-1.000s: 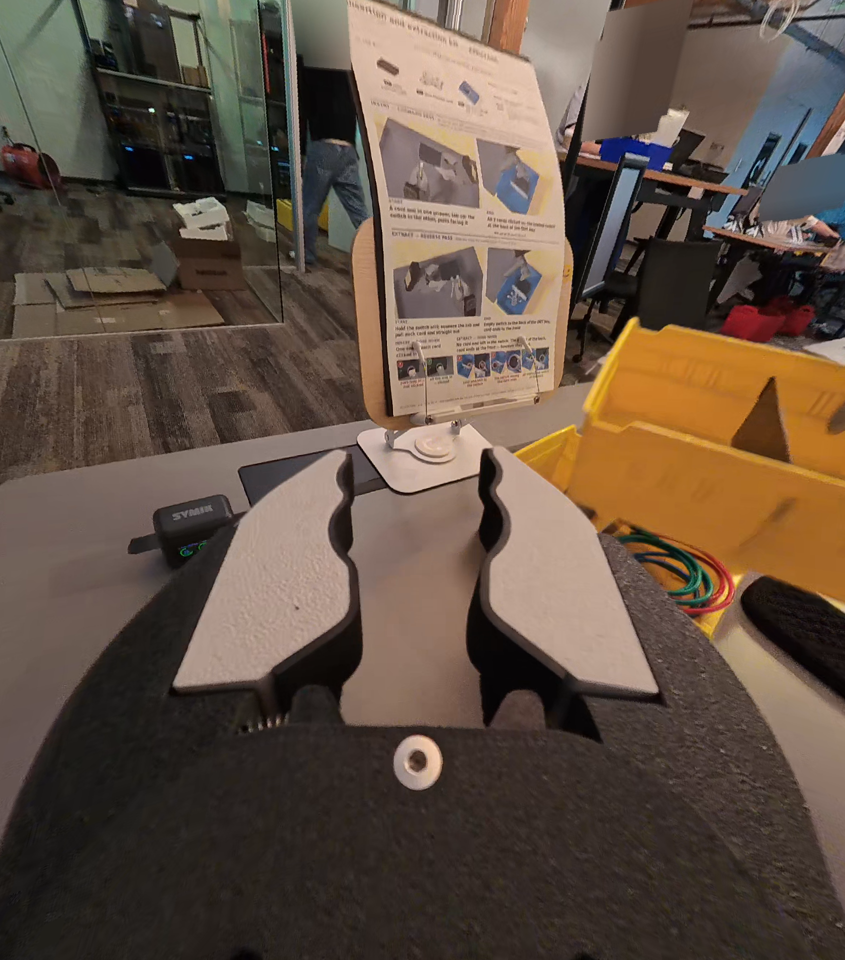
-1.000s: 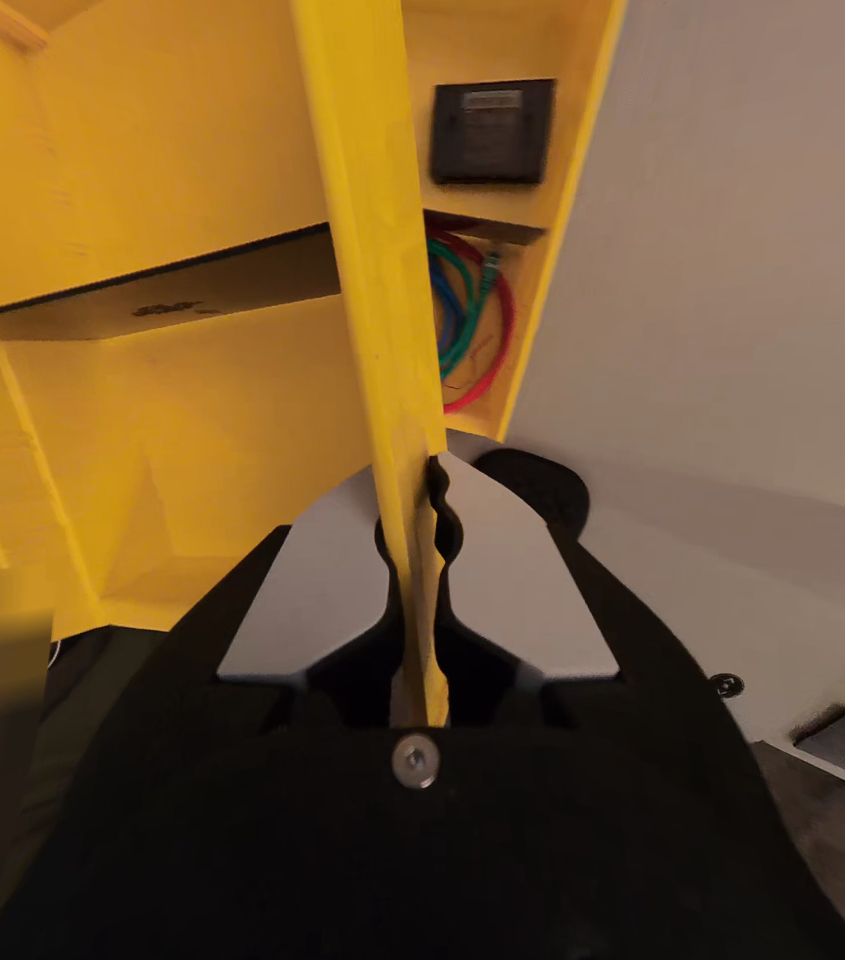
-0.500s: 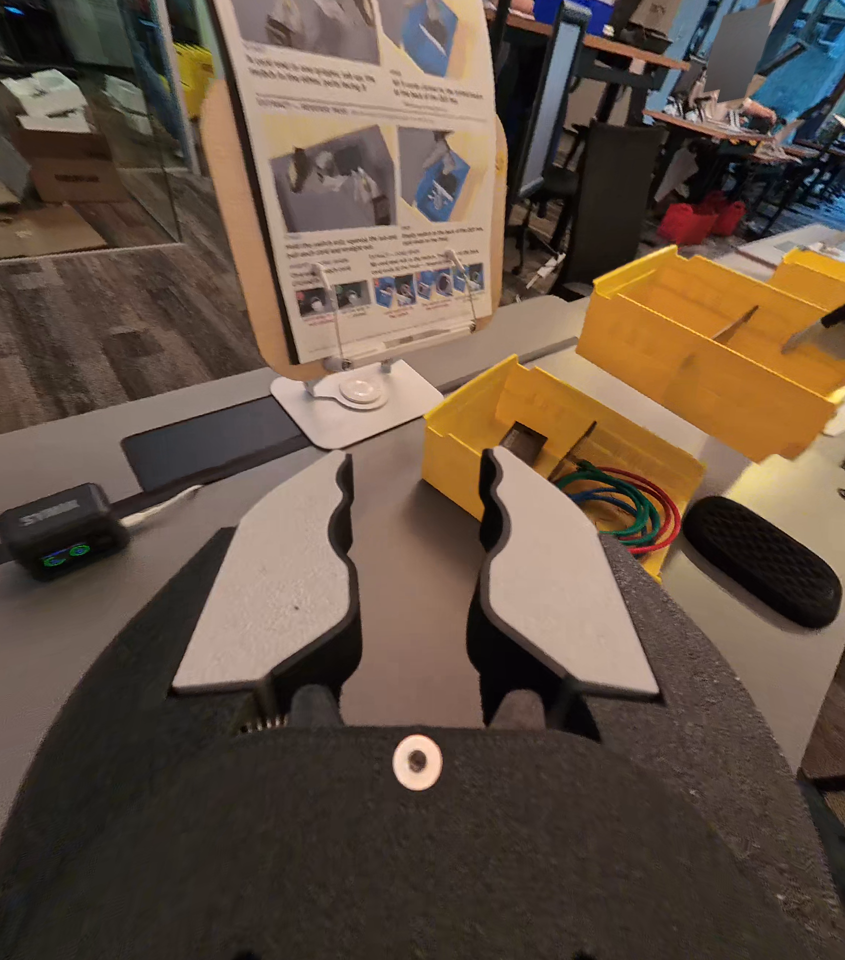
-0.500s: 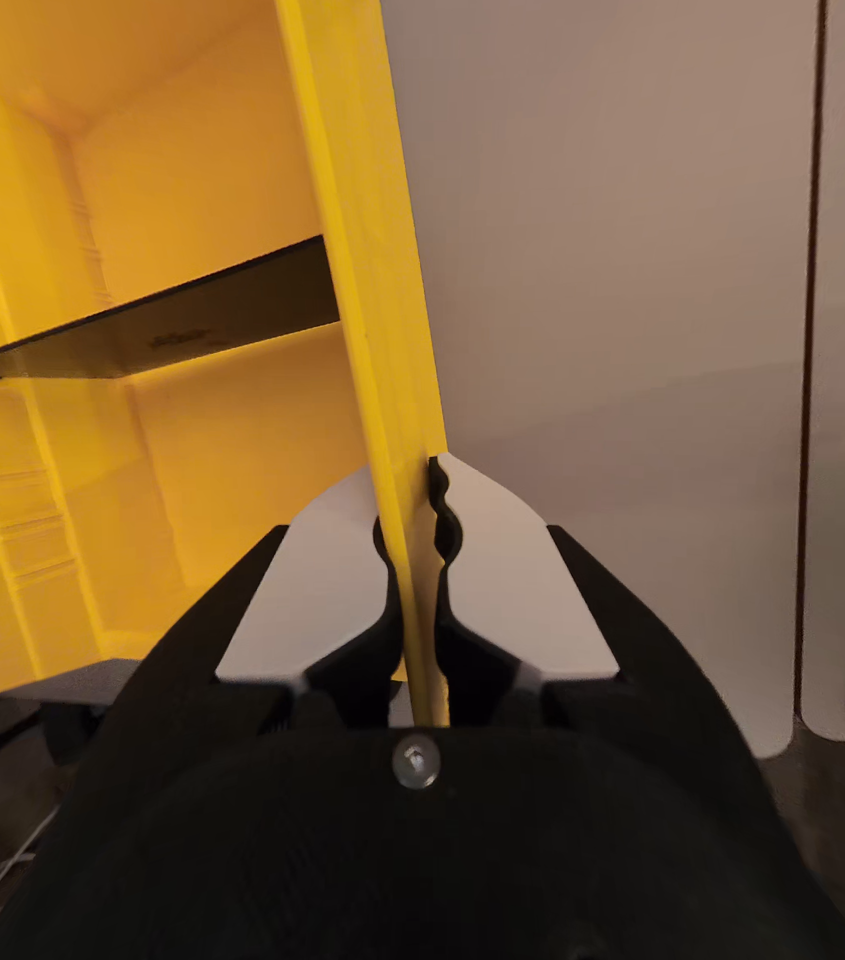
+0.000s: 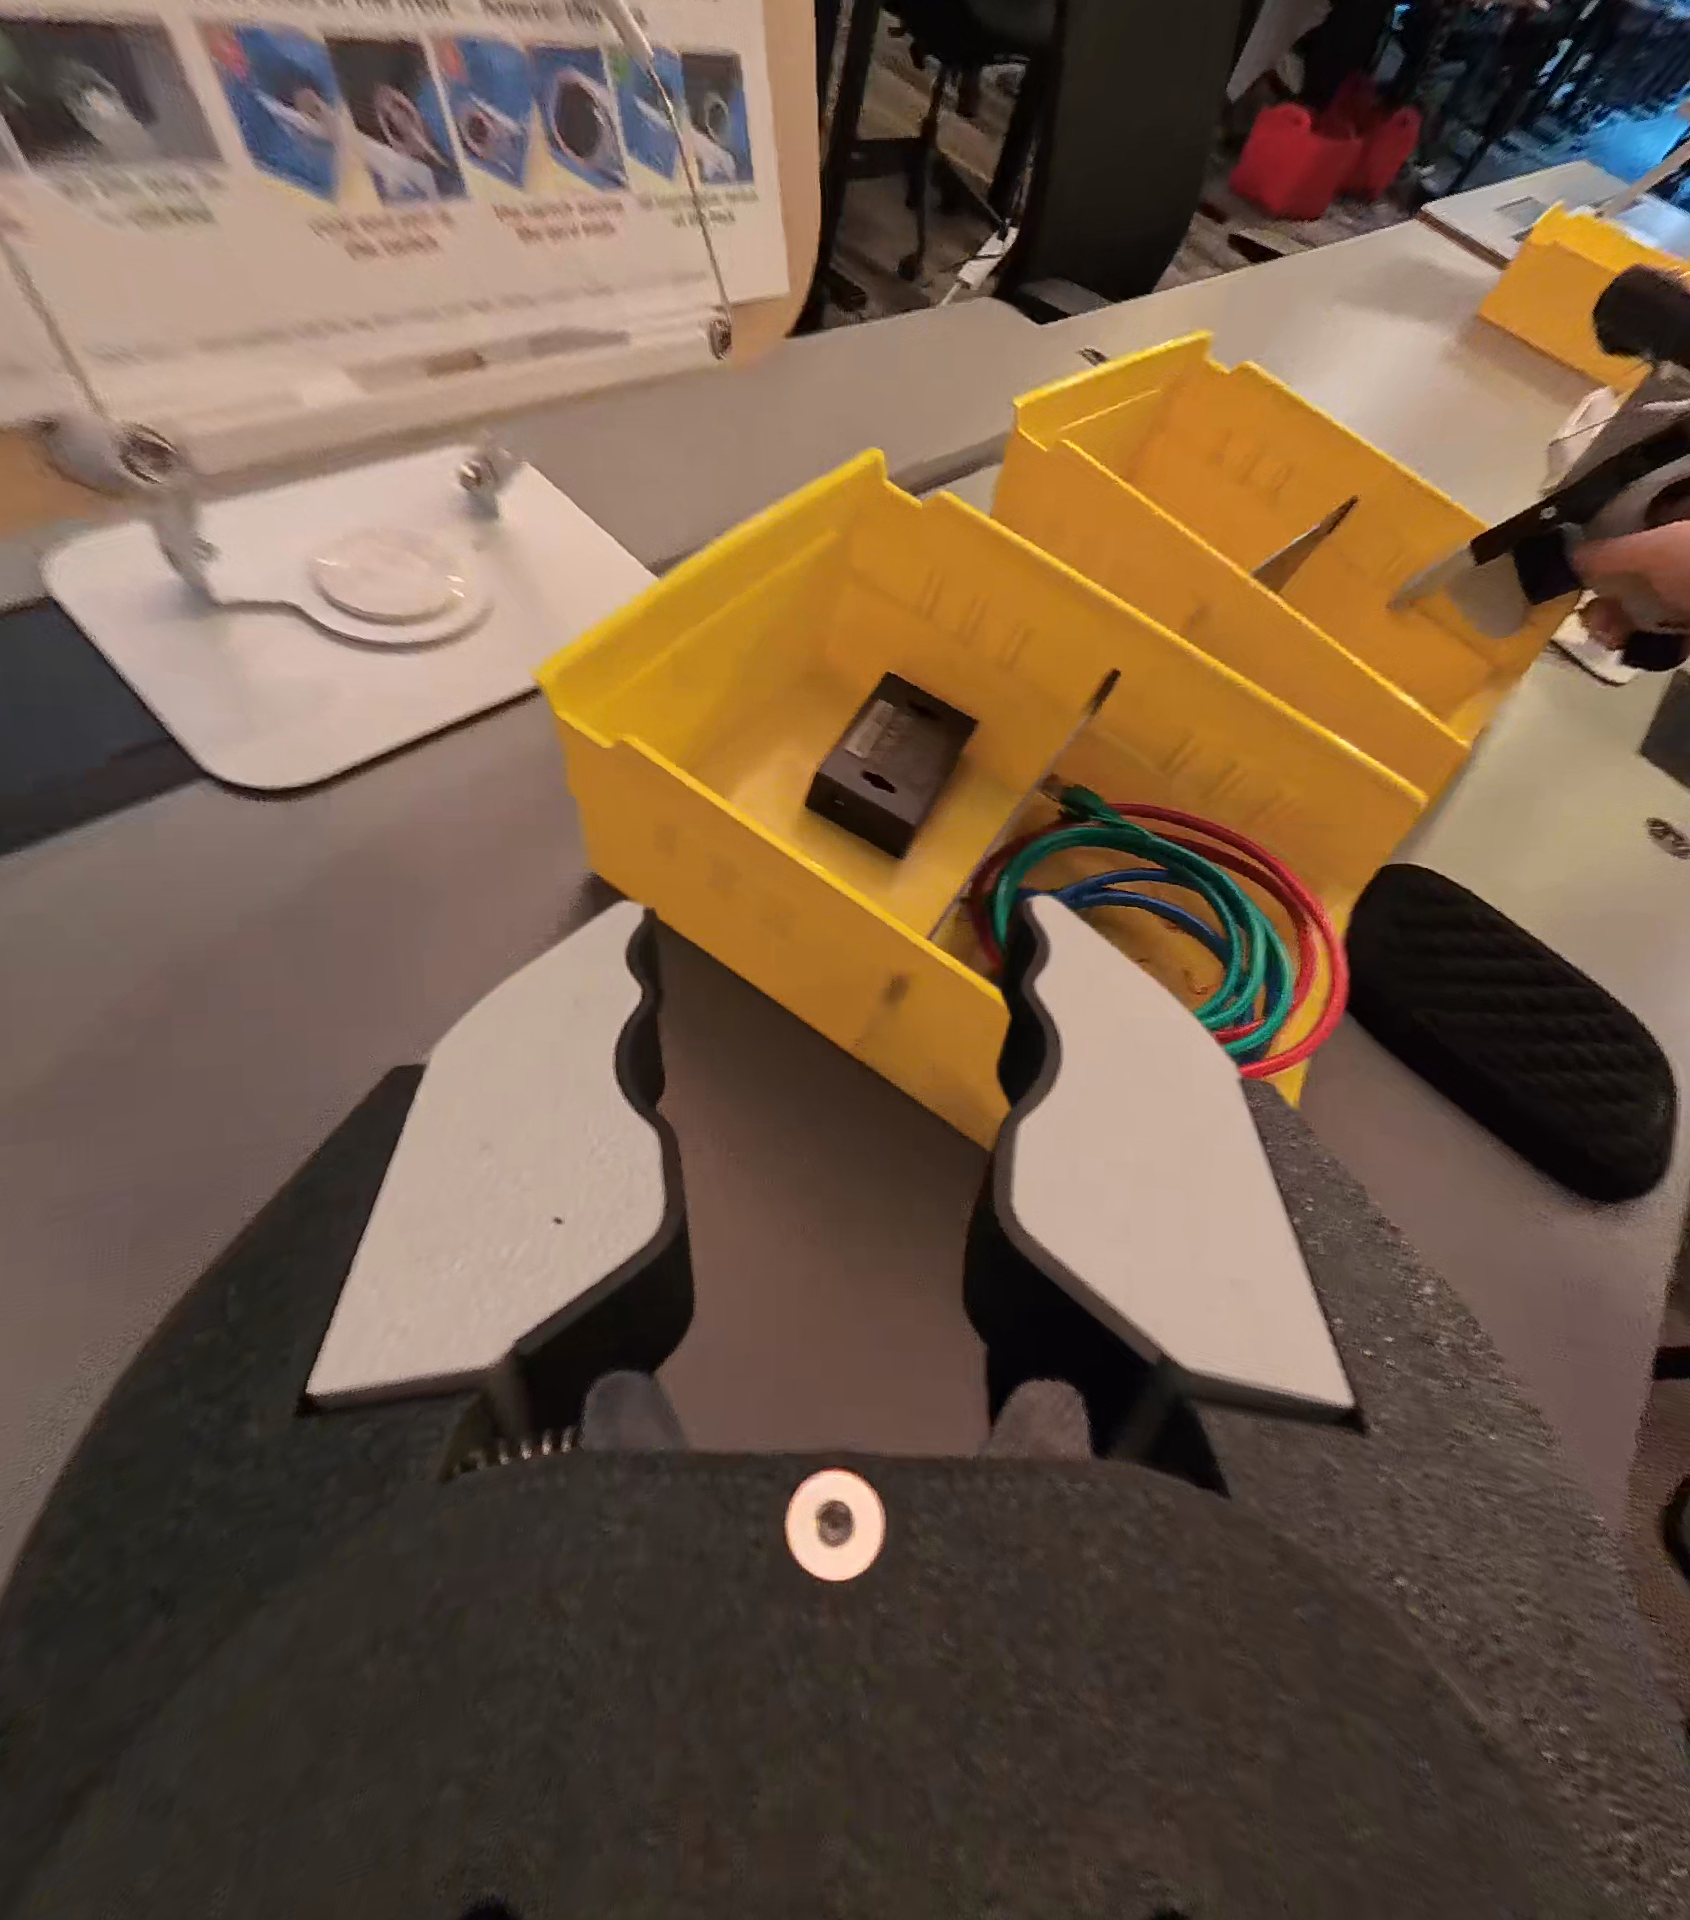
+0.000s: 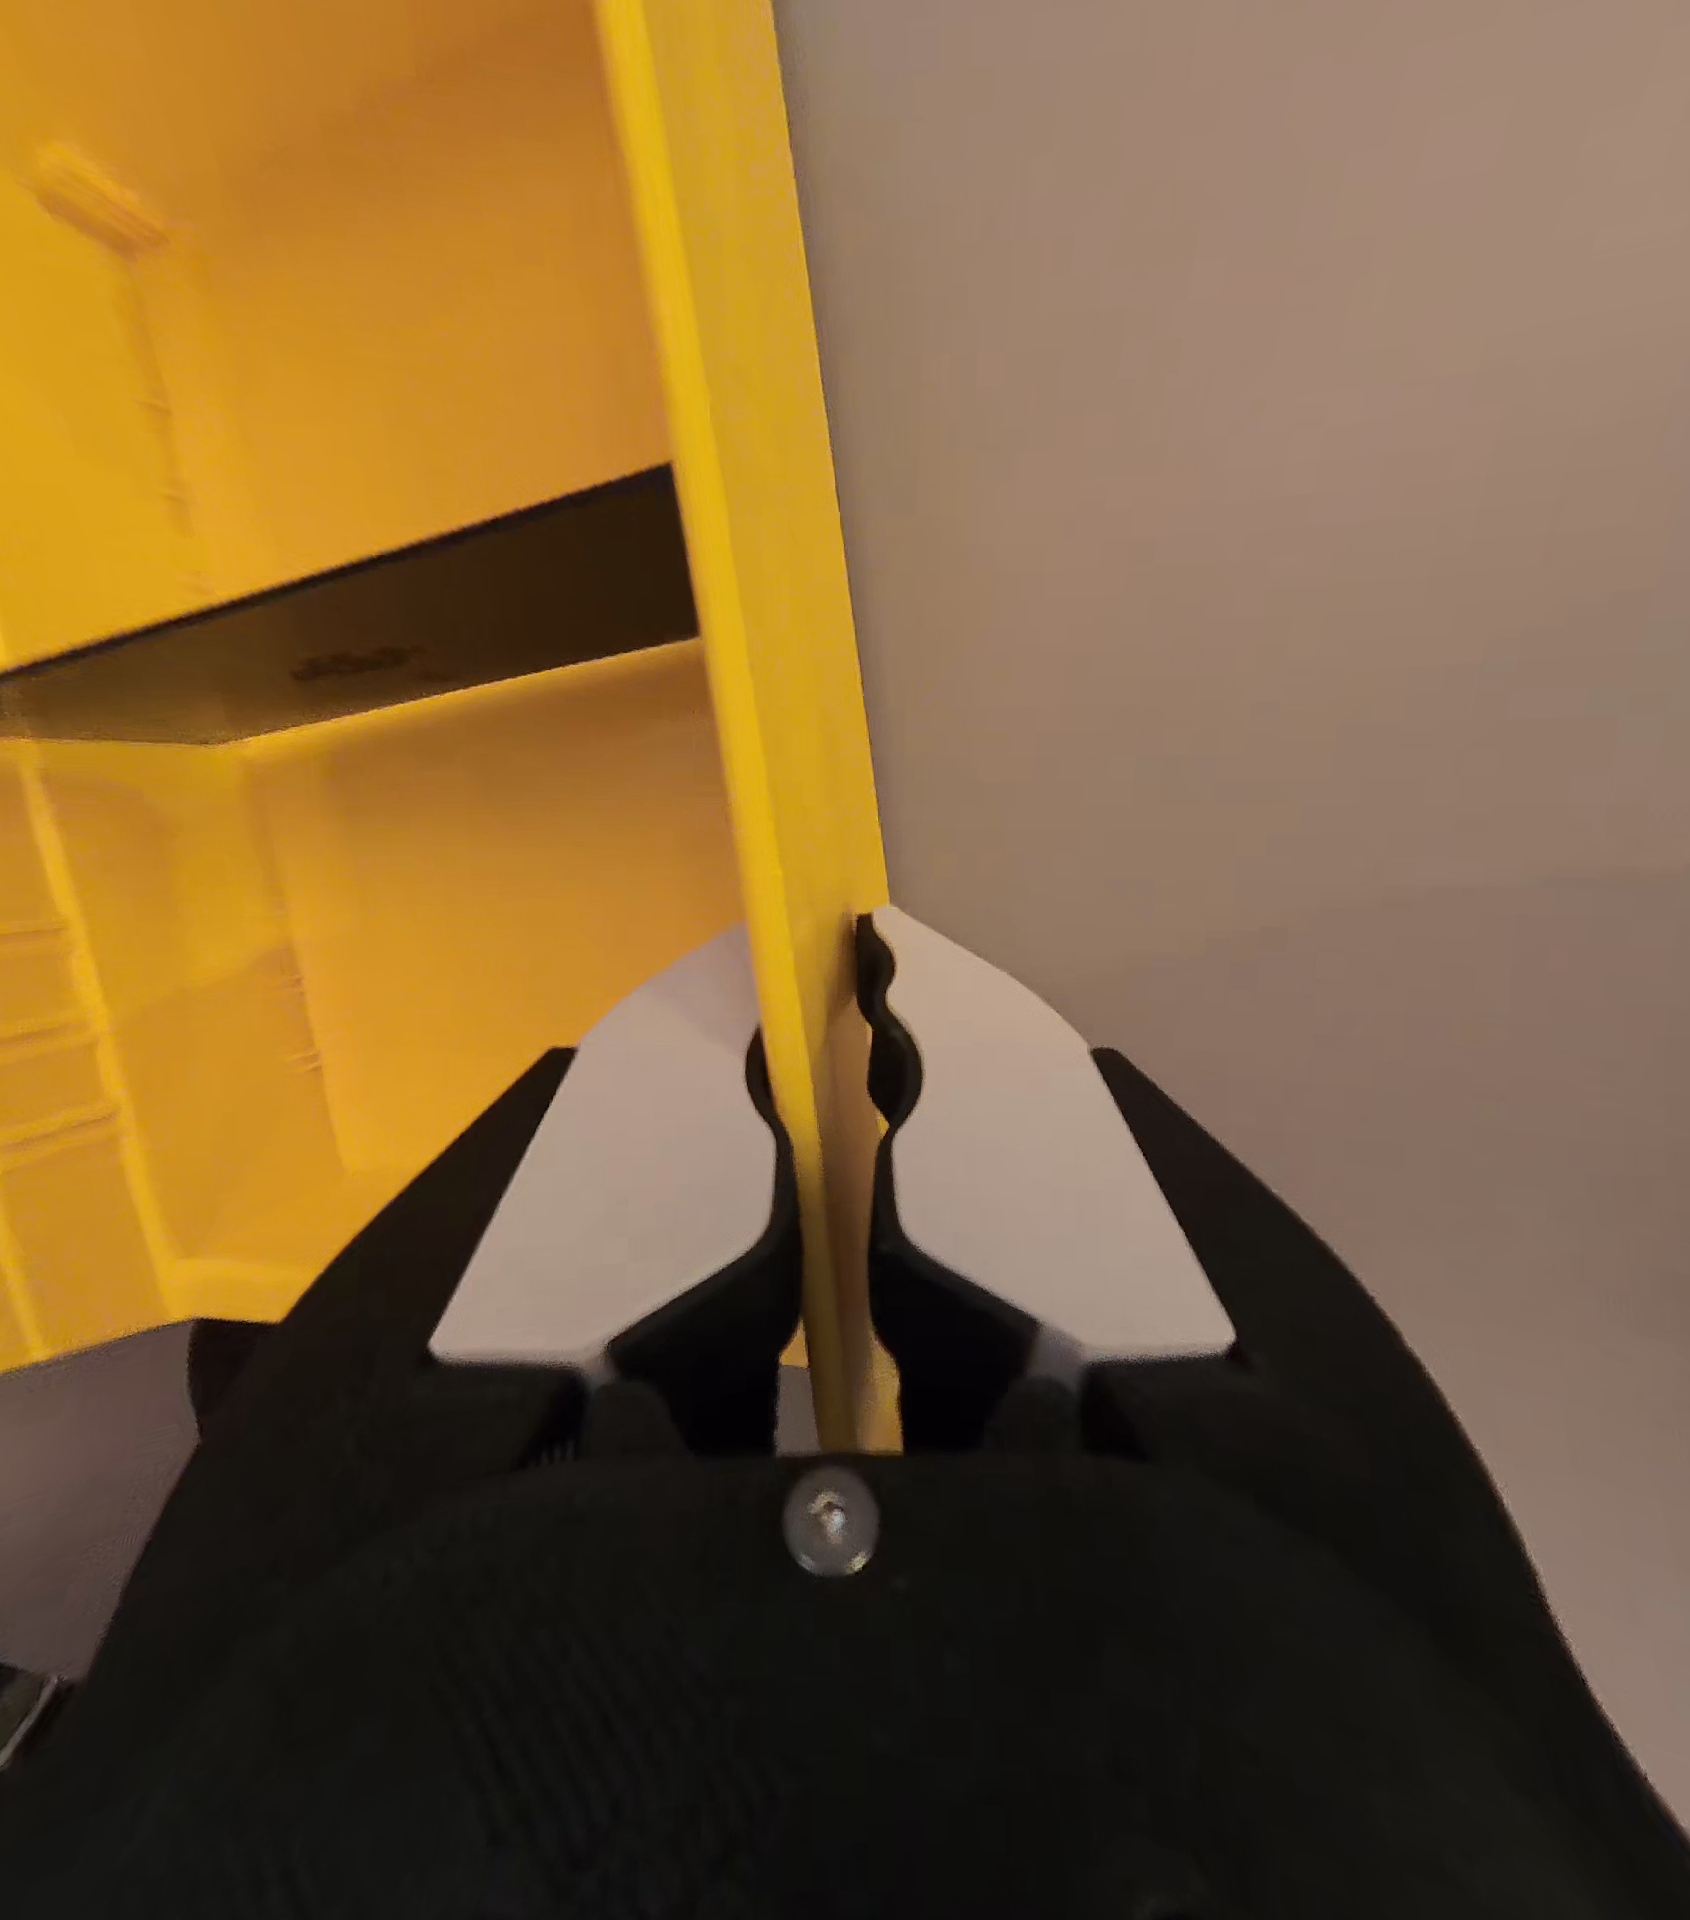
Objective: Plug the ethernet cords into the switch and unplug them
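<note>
L hand-held gripper (image 5: 830,935) hovered w/ fingers apart, near yellow bin (image 5: 768,904) on surface (image 5: 197,1039). Switch (image 5: 891,762) lay in bin's far compartment; ethernet cords (image 5: 1184,914) coiled beside divider. R hand-held gripper (image 6: 820,997) was clamped on wall of second yellow bin (image 6: 737,520).

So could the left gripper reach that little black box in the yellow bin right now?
Probably yes: the left gripper is open and empty, and the switch lies uncovered in the open-topped near bin, beyond its front wall.

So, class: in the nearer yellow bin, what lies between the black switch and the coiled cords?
A thin upright divider lies between them, splitting the bin: the switch lies in one compartment, the cords in the other. The left wrist view shows this.
</note>
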`<state>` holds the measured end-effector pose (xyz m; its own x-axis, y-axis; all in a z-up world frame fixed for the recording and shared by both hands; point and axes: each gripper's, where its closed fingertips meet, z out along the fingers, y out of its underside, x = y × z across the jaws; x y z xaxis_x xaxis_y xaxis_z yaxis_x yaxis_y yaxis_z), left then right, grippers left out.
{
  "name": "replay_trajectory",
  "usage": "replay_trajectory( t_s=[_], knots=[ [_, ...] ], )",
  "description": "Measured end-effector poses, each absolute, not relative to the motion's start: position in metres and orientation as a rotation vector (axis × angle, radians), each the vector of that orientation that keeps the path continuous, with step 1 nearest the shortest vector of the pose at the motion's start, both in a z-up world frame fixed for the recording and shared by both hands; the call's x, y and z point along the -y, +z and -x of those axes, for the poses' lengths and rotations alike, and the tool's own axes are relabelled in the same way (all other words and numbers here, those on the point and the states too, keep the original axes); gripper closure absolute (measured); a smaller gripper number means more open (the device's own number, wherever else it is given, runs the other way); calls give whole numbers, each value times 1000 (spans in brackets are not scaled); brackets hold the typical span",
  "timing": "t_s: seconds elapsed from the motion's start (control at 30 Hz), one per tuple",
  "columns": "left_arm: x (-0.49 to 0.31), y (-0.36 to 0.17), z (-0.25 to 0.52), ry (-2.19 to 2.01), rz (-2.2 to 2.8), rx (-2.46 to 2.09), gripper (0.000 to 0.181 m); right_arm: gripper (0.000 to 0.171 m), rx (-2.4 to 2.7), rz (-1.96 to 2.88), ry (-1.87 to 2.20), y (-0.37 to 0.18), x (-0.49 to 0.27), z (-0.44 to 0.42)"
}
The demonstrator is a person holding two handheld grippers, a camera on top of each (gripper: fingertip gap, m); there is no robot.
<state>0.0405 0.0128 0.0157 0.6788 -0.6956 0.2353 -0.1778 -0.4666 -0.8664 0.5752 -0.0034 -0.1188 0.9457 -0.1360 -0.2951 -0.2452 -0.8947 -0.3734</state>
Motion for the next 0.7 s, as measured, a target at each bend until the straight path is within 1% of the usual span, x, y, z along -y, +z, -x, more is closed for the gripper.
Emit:
replay_trajectory(
  t_s=[0.1, 0.27, 0.3, 0.37, 0.47, 0.57, 0.6, 0.7],
  knots=[
    [-7, -3, -57, -838, 2054, -654, 106, 162, -181, 2726, 387, -124, 10, -567],
    [-10, -18, -71, -929, 2262, -662, 106, 161, -217, 2737, 390, -124, 11, -565],
    [-12, -16, -72, -920, 2284, -666, 106, 161, -245, 2750, 400, -124, 12, -565],
    [-8, -17, -71, -879, 2360, -699, 118, 162, -291, 2792, 415, -124, 14, -564],
    [6, -26, -61, -728, 2536, -728, 105, 161, -232, 2771, 417, -123, 13, -559],
    [4, -16, -63, -688, 2588, -608, 100, 158, -245, 2750, 508, -119, 15, -558],
    [1, -18, -61, -662, 2616, -564, 94, 158, -225, 2747, 510, -118, 15, -558],
    [-6, -29, -57, -645, 2685, -415, 91, 157, -179, 2730, 525, -118, 13, -559]
  ],
)
